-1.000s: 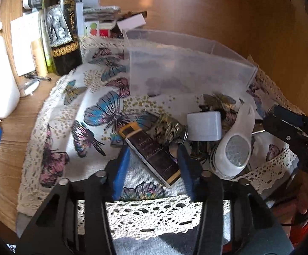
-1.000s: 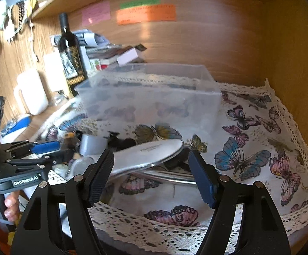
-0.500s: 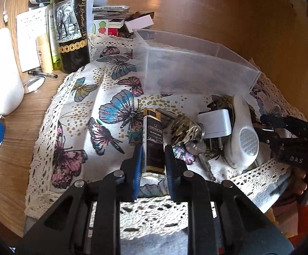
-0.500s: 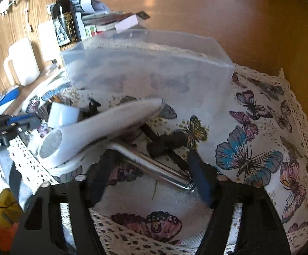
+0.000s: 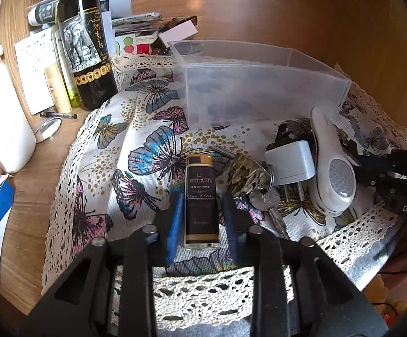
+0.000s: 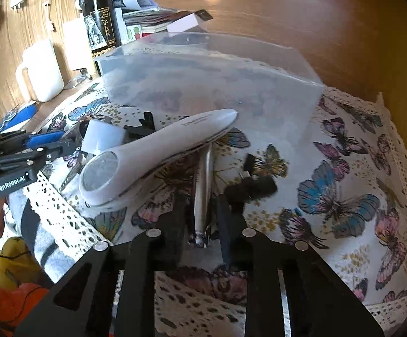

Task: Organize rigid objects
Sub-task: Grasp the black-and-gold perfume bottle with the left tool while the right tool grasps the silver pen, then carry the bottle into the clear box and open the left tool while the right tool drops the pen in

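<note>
My left gripper is shut on a dark rectangular bottle with a gold cap, which lies on the butterfly cloth. Right of it lie a bunch of keys, a white plug adapter and a white handheld device. My right gripper is shut on a silver metal tube beside that white device. A small black object lies just right of the tube. A clear plastic box stands behind the objects and also shows in the right wrist view.
A wine bottle, small tubes, papers and a white mug stand at the back left. A wooden wall rises behind the box. The cloth's lace edge hangs at the front.
My left gripper has turned the bottle straight, closed on it and holds it. My right gripper has moved onto the silver tube and closed on it.
</note>
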`<state>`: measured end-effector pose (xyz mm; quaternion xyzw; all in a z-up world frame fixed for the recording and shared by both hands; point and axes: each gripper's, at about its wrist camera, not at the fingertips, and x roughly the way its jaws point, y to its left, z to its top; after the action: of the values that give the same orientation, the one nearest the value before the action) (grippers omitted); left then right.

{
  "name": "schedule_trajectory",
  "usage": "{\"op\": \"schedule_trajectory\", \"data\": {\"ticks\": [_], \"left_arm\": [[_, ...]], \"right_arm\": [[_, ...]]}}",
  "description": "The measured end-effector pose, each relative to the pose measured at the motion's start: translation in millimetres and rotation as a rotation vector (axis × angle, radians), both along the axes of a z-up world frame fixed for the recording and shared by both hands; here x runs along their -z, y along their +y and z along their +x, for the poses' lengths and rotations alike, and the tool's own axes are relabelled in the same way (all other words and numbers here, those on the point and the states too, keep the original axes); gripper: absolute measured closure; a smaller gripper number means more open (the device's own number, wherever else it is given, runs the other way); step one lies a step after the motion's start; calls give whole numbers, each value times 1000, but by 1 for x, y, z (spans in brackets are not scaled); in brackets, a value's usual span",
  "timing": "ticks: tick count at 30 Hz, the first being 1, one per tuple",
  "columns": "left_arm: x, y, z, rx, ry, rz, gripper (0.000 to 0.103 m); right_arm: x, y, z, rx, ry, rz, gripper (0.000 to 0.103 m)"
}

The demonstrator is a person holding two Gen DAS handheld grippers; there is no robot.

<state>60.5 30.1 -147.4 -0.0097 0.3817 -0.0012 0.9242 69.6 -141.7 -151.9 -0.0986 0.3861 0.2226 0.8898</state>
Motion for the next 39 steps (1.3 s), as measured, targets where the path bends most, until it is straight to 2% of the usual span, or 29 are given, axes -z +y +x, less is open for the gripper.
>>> {"op": "schedule_trajectory", "data": {"ticks": [3,5,12,16,17,18,20,25,29,34,36,39], "left_arm": [[0,0,-1,-5,-6,0,80],[-1,1,-2,-8,-7,-5,80],[-13,8,-4,-3,-24,-39,80],[-26,9,-5,1,-47,-43,80],[-29,9,-5,1,-54,-44,80],[-32,10,-4,2,-60,-45,80],[-39,9,-3,4,-76,-45,80],[-58,5,0,16,-130,-36,80],[-65,1,2,25,-155,-39,80],[-60,-3,5,40,-141,-57,80],[-57,-4,6,41,-133,-57,80],[-54,-3,6,41,-126,-61,80]], "right_arm": [[2,4,6,-1,2,12,78],[2,7,6,13,-22,-2,88],[-7,1,3,46,-51,46,88],[-18,-9,2,71,-81,68,88],[-22,-11,1,80,-93,74,96],[-27,-14,1,87,-104,85,97],[-39,-22,-1,91,-139,112,98],[-58,-27,-2,106,-202,106,98],[-48,-24,2,57,-104,121,98],[-7,-9,4,32,-10,36,97],[-7,-8,3,51,-40,14,93],[-4,-11,12,68,-3,20,86]]}}
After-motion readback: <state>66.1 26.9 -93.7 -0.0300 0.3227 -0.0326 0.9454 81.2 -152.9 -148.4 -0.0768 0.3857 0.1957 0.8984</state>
